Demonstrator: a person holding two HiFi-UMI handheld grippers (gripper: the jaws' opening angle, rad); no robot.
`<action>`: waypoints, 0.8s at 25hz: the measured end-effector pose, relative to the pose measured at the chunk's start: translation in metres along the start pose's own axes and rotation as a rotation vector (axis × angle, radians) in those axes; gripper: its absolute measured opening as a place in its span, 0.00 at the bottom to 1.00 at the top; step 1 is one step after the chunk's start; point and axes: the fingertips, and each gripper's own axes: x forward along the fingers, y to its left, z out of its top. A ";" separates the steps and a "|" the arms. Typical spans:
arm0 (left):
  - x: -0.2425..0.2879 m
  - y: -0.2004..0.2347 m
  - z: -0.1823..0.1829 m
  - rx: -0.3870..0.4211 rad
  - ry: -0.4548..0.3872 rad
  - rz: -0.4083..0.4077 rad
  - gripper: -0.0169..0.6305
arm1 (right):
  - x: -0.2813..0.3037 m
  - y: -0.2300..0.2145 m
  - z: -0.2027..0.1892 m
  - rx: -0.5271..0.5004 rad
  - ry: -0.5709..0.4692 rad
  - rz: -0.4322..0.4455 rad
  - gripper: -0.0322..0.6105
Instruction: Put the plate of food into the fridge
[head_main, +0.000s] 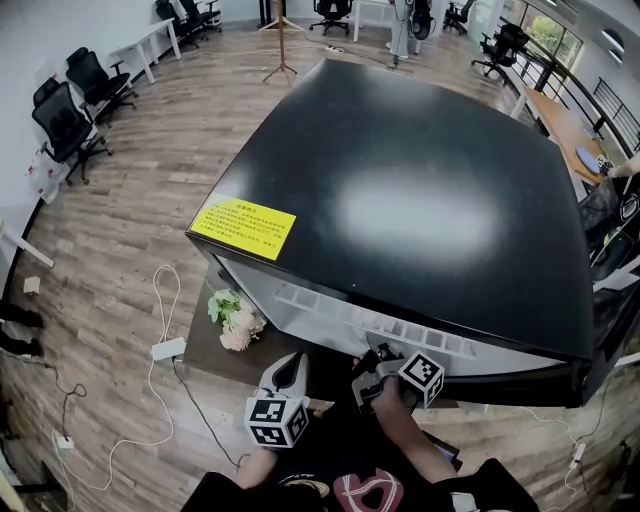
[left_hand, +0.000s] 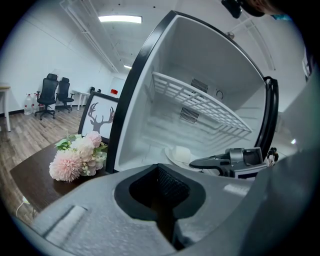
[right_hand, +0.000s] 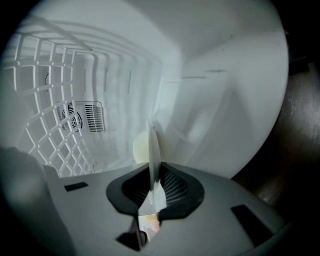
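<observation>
A white plate (left_hand: 176, 159) with a pale piece of food (left_hand: 182, 154) sits low inside the open fridge (head_main: 420, 200). My right gripper (right_hand: 150, 212) is shut on the plate's rim; in the right gripper view the plate (right_hand: 154, 160) shows edge-on, with the food (right_hand: 141, 149) behind it. That gripper (left_hand: 235, 160) reaches into the white interior from the right, under the fridge's front edge (head_main: 370, 362). My left gripper (head_main: 290, 368) hangs outside the fridge at the left, with its jaws (left_hand: 161, 212) shut on nothing.
A white wire shelf (left_hand: 200, 100) spans the fridge above the plate. A bunch of pink and white flowers (left_hand: 77, 157) and a framed deer picture (left_hand: 97, 120) stand on the dark table (head_main: 215, 350) left of the fridge. Cables and a power strip (head_main: 168, 349) lie on the wooden floor.
</observation>
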 end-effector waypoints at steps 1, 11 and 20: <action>0.000 0.000 0.000 0.001 0.000 -0.001 0.04 | 0.000 0.000 0.000 -0.002 0.004 -0.003 0.13; 0.004 -0.006 -0.002 0.009 0.014 -0.032 0.04 | 0.000 0.011 -0.006 -0.051 0.039 0.044 0.25; 0.012 -0.015 -0.004 0.031 0.031 -0.064 0.04 | 0.000 0.027 -0.013 -0.125 0.109 0.156 0.49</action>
